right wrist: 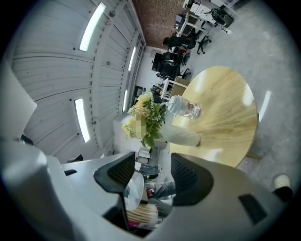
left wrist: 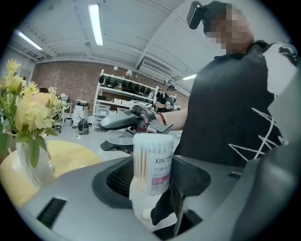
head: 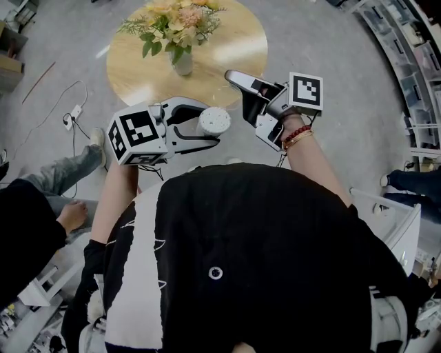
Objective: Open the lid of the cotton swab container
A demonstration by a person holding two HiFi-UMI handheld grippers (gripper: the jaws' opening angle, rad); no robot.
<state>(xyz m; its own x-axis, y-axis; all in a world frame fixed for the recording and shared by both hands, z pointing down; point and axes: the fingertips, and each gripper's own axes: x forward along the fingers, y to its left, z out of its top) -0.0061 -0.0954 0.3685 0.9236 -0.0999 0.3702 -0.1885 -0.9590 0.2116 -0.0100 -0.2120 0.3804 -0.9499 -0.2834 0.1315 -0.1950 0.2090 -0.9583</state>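
Left gripper (head: 211,125) clamps the cotton swab container (left wrist: 153,162) upright in mid-air as our anchor. Right gripper (right wrist: 150,176), jaws wide, holds the clear lid (left wrist: 121,135) just beside it, clear of the swabs.

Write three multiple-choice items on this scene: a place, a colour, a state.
1. Where is the cotton swab container? A on the table; B between the left gripper's jaws; C on the floor.
2. What colour are the flowers? A pale yellow; B red; C blue.
3. The container's lid is: A shut on it; B lying on the table; C off, between the right gripper's jaws.
Key: 1 B, the jaws clamp it; 2 A, yellow blooms; 3 C, the swab tips stand bare and the clear lid sits at the right gripper.
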